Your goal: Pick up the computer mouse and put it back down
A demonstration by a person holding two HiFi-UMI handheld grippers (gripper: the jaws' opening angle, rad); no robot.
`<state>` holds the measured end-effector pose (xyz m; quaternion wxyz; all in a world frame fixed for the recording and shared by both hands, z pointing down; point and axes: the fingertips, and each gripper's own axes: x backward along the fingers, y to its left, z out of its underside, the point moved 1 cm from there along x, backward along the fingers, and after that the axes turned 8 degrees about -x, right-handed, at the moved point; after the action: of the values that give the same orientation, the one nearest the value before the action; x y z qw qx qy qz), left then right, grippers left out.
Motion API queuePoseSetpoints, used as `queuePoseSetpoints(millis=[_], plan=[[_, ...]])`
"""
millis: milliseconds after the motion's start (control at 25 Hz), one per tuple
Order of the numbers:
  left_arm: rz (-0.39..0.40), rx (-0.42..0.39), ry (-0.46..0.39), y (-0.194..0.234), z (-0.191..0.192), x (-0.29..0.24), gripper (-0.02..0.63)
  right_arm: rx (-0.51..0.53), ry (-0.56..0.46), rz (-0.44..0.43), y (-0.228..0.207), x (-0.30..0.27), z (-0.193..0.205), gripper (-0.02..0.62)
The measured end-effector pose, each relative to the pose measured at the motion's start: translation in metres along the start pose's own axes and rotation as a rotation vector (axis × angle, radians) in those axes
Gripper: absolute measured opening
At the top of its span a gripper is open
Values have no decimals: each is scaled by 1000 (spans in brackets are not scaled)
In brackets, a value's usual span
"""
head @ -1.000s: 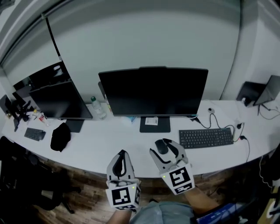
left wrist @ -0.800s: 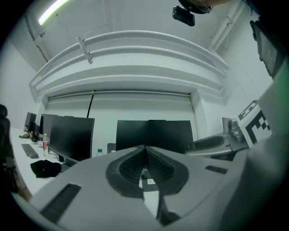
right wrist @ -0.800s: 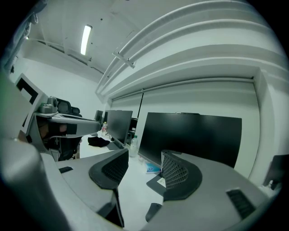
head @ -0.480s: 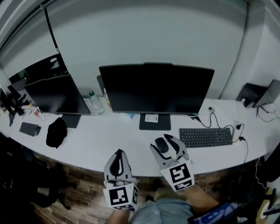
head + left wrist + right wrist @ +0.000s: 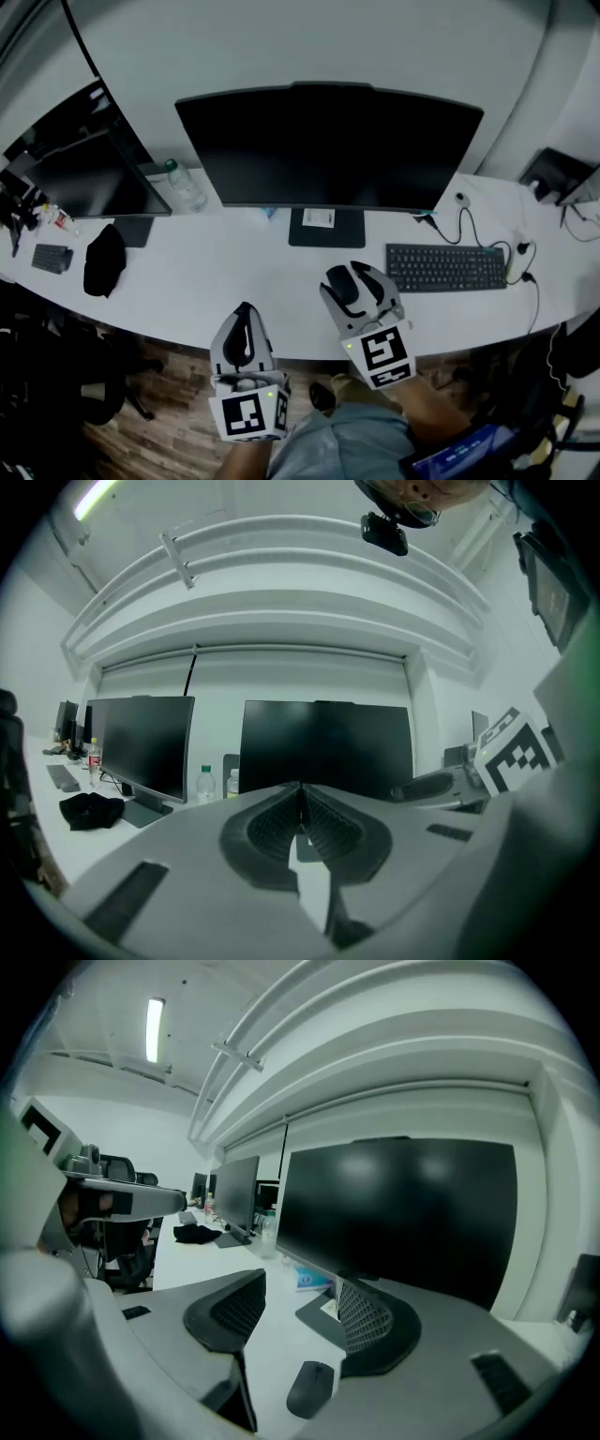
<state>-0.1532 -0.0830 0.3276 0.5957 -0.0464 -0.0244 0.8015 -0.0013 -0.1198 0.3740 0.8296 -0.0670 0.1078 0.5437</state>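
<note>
The black computer mouse (image 5: 344, 284) lies on the white desk (image 5: 234, 277) in front of the big monitor. My right gripper (image 5: 356, 278) stands over it with its jaws open on either side. In the right gripper view the mouse (image 5: 309, 1387) rests on the desktop low between the pads (image 5: 361, 1321), close to the right one, and neither pad presses on it. My left gripper (image 5: 242, 339) hangs at the desk's front edge, left of the right one. Its pads (image 5: 300, 810) meet with nothing between them.
A large dark monitor (image 5: 328, 145) stands behind the mouse, with a black keyboard (image 5: 445, 267) and cables (image 5: 487, 239) to the right. At the left are a second monitor (image 5: 84, 183), a water bottle (image 5: 185, 187), a black cloth (image 5: 103, 262) and a small keyboard (image 5: 52, 258).
Both grippers have sunk a little and the head view has moved in toward the monitor. The mouse stays between the right gripper's jaws throughout.
</note>
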Motion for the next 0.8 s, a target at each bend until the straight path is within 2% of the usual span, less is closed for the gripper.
queuePoseSetpoints(millis=[280,440,640,800], plan=[[-2,-10,102,-11,31,-18,8,-60,100,-17,-16,-26,50,275],[-13,-15,141,-12,47,-28,8,-90,160,-17,-25,-40,82,315],[-10,-12,244,-16,84,-40,8,-124,278,-17,-32,-57,136,376],[0,-6,308,-19,111,-46,8,-157,356,-8,-36,-66,173,397]])
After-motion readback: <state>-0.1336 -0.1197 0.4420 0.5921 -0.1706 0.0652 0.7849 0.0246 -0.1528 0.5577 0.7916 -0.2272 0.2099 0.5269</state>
